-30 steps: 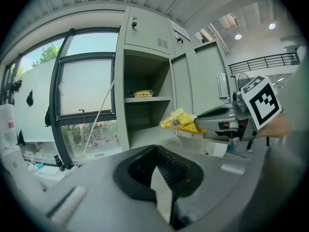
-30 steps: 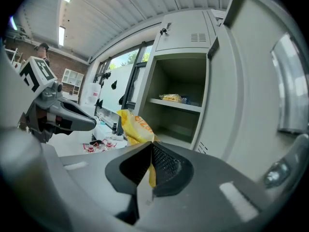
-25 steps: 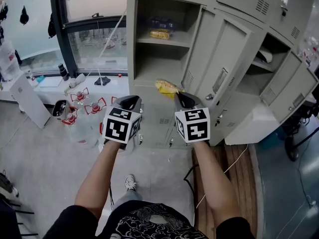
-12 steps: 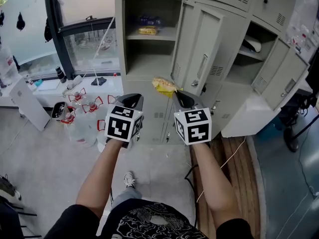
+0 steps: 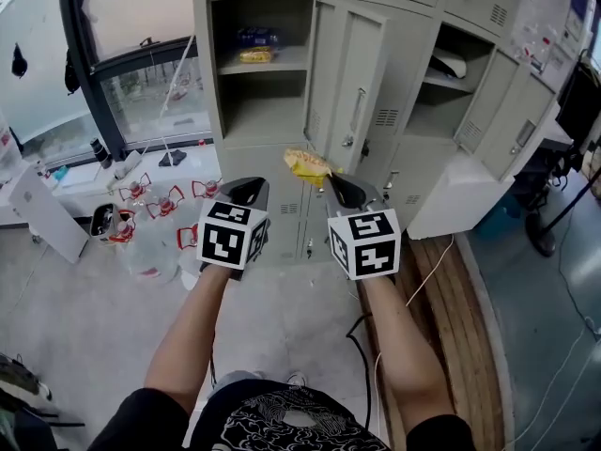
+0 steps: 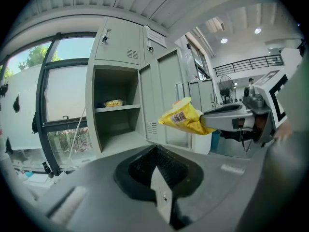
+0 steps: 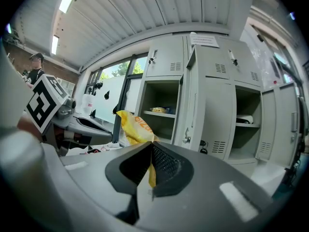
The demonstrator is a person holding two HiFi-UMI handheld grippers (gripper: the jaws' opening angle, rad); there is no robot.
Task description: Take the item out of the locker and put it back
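My right gripper is clenched on the yellow snack bag, near side of the open locker; my left gripper, jaws pressed together, holds nothing

Clear water jugs with red handles stand on the grey floor below a big window. At the right, a thin white cable lies over wooden boards

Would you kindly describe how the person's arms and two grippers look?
Both the left gripper and the right gripper are grey with black-lined, pointed jaws, each carrying a white cube printed with black square markers. The forearms are bare below short black sleeves; the black shirt has a white pattern.
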